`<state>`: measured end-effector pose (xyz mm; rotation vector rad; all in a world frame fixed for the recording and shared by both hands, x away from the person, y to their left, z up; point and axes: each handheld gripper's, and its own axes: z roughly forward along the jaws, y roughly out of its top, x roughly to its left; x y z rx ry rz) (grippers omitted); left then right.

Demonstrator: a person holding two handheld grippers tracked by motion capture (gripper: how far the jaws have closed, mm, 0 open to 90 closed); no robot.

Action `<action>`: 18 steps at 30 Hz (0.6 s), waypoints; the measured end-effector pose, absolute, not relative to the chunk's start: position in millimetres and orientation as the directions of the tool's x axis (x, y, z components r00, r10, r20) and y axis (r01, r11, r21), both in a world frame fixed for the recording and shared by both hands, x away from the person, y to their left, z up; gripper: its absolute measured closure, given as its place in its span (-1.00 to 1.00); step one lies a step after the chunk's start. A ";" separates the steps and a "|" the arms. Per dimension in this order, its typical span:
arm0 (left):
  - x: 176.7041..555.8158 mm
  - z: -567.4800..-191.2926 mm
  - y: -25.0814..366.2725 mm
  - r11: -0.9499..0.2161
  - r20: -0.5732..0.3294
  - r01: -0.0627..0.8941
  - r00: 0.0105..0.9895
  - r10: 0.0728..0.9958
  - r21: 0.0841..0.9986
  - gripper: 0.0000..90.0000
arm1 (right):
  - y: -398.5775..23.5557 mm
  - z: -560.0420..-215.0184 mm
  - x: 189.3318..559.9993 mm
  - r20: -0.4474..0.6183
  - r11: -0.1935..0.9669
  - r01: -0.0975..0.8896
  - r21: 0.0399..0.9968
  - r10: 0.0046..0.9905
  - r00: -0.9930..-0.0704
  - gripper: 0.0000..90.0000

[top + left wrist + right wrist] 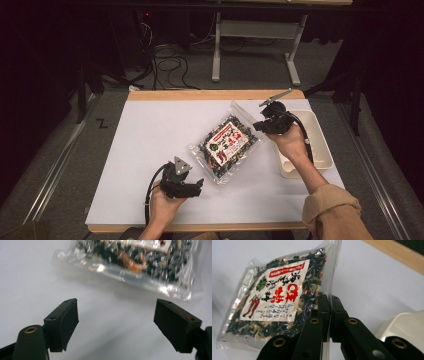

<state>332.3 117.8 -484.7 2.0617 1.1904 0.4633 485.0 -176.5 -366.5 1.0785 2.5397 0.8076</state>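
A clear bag of dark dried flakes with a white and red label lies slantwise on the white table sheet. My right gripper is at the bag's upper right corner. In the right gripper view the bag hangs tilted, and my right gripper is shut on its clear side seam. My left gripper rests low by the bag's near left end. In the left gripper view its jaws stand wide apart with nothing between them, my left gripper open and the bag lying just beyond.
A white plastic tray stands at the table's right edge, under my right forearm, and shows as the tray beside the right jaws. A wooden table edge runs along the back. Cables and a metal stand are on the floor behind.
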 end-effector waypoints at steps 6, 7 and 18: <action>331.6 -491.2 133.0 -0.297 -0.052 0.616 0.484 0.874 0.730 -0.54 | -175.1 -348.9 478.4 -0.051 0.569 0.554 0.608 0.724 -0.688 1.00; 332.1 -491.6 134.2 -0.290 -0.060 0.618 0.482 0.874 0.730 -0.54 | -174.1 -346.2 477.1 -0.050 0.570 0.546 0.614 0.719 -0.693 1.00; 343.9 -500.9 126.2 -0.305 -0.060 0.630 0.489 0.870 0.714 -0.53 | -170.8 -303.4 463.0 -0.098 0.589 0.460 0.664 0.679 -0.728 1.00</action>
